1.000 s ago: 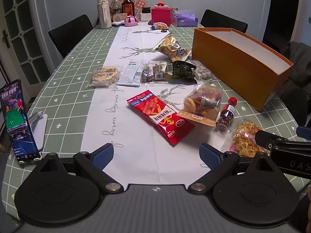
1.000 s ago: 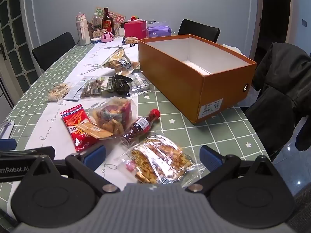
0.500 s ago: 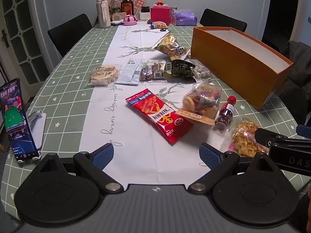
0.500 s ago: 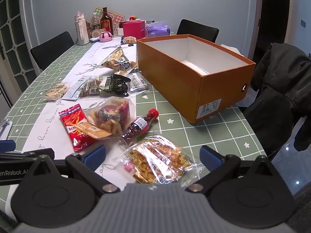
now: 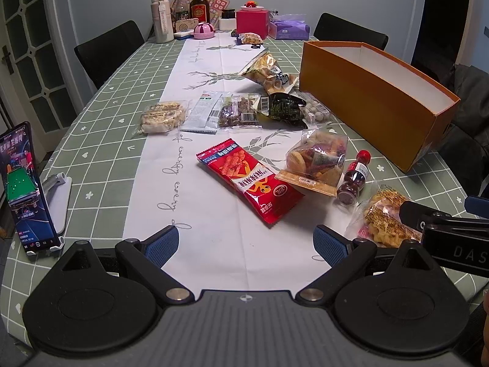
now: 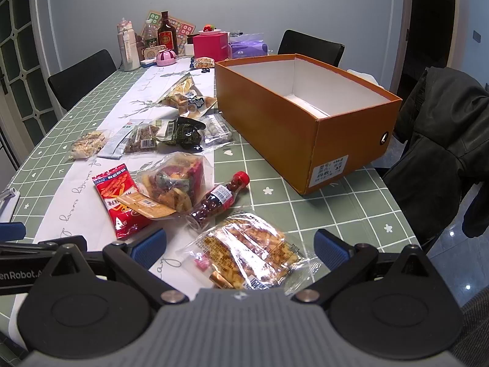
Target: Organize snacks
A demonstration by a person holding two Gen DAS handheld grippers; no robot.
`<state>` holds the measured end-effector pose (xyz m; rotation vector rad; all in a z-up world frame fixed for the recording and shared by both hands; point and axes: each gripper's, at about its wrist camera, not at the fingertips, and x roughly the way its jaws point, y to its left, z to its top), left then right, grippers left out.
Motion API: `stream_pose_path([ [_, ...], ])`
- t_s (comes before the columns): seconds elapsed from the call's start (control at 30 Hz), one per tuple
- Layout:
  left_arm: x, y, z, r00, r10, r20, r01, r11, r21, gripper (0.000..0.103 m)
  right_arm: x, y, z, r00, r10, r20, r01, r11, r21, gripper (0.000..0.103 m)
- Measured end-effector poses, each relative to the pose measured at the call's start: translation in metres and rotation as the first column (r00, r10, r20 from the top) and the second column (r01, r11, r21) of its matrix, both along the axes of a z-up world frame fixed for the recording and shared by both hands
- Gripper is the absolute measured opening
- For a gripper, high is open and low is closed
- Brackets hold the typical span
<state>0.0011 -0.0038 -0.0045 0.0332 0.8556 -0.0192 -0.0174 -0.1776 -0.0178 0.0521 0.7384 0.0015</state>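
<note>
**Snacks spread down the desk, both tools wide apart**

Snacks lie scattered along the white runner of the desk, none in the orange box yet, which sits open along the right edge. Left tool hovers at the near edge, its blue pads spread wide, gripping nothing. Just ahead of it lies the red packet, flat on the runner. Right tool is spread just as wide, and the clear bag of golden crackers lies on the desk between its pads, not pinched. Past that, the small red-capped bottle lies on its side, touching the mixed-chip bag. More packets cluster mid-desk beside the box. A phone stands propped at the left edge.
</note>
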Motion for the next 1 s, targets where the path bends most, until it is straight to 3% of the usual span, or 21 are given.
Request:
stream_pose_path([
  [1.0, -0.0036, -0.0057, -0.0039, 1.0, -0.006, -0.005, 0.006, 1.0, -0.004, 0.103, 0.0002, -0.0017, 0.0009, 1.0, -0.002, 0.004, 0.002, 1.0, 0.002, 0.1],
])
